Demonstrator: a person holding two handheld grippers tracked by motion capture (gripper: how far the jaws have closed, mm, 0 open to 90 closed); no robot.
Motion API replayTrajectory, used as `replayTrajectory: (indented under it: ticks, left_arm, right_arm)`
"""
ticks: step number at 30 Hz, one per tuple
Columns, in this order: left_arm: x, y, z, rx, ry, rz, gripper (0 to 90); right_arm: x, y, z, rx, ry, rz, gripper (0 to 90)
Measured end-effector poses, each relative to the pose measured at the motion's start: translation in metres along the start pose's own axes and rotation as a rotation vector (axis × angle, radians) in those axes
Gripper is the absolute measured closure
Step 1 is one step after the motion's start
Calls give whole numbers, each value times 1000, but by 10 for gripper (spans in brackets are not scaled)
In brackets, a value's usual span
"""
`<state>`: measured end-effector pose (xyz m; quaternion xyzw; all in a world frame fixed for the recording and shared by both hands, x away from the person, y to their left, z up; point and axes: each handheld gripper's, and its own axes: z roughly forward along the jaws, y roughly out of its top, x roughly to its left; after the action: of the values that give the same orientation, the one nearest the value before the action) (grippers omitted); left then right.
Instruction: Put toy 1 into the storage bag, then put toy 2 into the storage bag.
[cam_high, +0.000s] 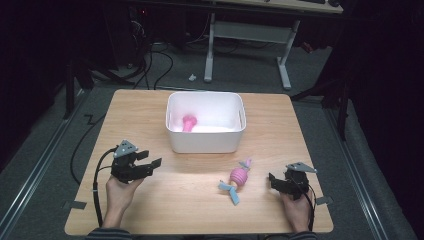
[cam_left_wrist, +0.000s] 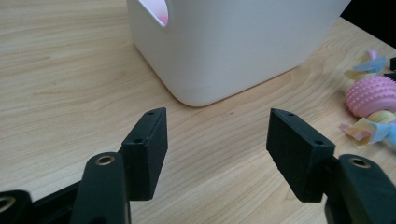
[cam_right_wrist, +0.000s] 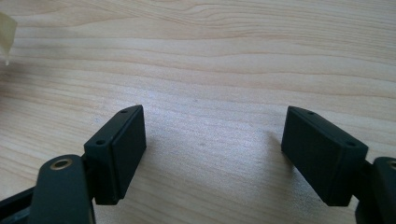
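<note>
A white bin (cam_high: 205, 142) stands at the middle back of the wooden table (cam_high: 190, 205), and a pink toy (cam_high: 189, 122) lies inside it. On the table in front of the bin's right corner rests a pink knobbly ball toy (cam_high: 238, 178) with pastel ribbon ends. My left gripper (cam_high: 150, 166) is low over the table's front left, open with nothing between its jaws. Its own view has the left gripper (cam_left_wrist: 217, 140) facing the bin (cam_left_wrist: 233, 42), the ball toy (cam_left_wrist: 373, 95) off to the right. My right gripper (cam_high: 273, 181) is open just right of the toy; the right gripper (cam_right_wrist: 212, 140) has only bare wood between its jaws.
A pale yellow ribbon end (cam_right_wrist: 7, 32) lies at the upper left of the right gripper view. Beyond the table's far edge stand a white desk frame (cam_high: 285, 60) and cables (cam_high: 155, 65) on the grey floor. Bare wood spans the table's front centre.
</note>
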<state>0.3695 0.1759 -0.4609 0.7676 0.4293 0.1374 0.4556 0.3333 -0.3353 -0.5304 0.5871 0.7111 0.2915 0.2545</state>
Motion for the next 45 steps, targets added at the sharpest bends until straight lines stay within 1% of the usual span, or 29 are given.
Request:
replayTrajectory:
  ticks: [3,4,7,10,14,15,22,24,26,28,31,33,34,35,36,38,40,41,44,45]
  left_arm:
    - [-1,-5,5,18,-1,-1,388]
    - [-2,-6,7,25,5,2,386]
    - [-3,-8,10,27,6,4,382]
    - [-4,-11,13,38,18,11,382]
    - [-5,-17,18,56,39,15,375]
    - [-5,-19,20,63,51,19,371]
    - [-7,-35,36,101,86,25,359]
    - [-8,-39,41,113,104,33,357]
    - [-8,-41,46,124,112,37,355]
    - [-9,-43,51,131,129,49,351]
    - [-10,-44,58,139,124,50,343]
    - [-11,-44,64,158,118,49,338]
    - [-12,-44,66,160,122,58,336]
    - [-14,-45,68,156,135,72,329]
    - [-15,-44,69,155,139,76,329]
    - [-16,-44,71,152,145,79,329]
    - [-16,-45,72,144,150,93,318]
    - [-16,-46,72,135,149,94,309]
    - [-16,-46,72,135,151,94,302]
    - [-16,-46,72,134,151,94,301]
  right_arm:
    - [0,0,0,0,0,0,221]
    - [0,0,0,0,0,0,221]
    - [0,0,0,0,0,0,222]
    - [0,0,0,0,0,0,221]
    - [0,0,0,0,0,0,221]
    - [0,0,0,0,0,0,222]
    - [0,0,0,0,0,1,221]
    - [0,0,0,-2,0,2,221]
    - [0,0,0,-3,1,3,221]
    - [0,0,0,-3,1,3,221]
    - [0,0,0,-2,0,2,222]
    - [0,0,0,-2,0,2,222]
    - [0,0,0,-2,1,2,222]
    - [0,0,0,-3,4,1,222]
    - [1,0,1,-5,11,-10,223]
    - [1,0,1,-5,16,-13,222]
    - [1,0,1,-2,22,-10,223]
    - [0,0,1,-3,22,-12,222]
    - [1,1,1,0,26,-14,205]
    - [1,1,1,3,27,-23,194]
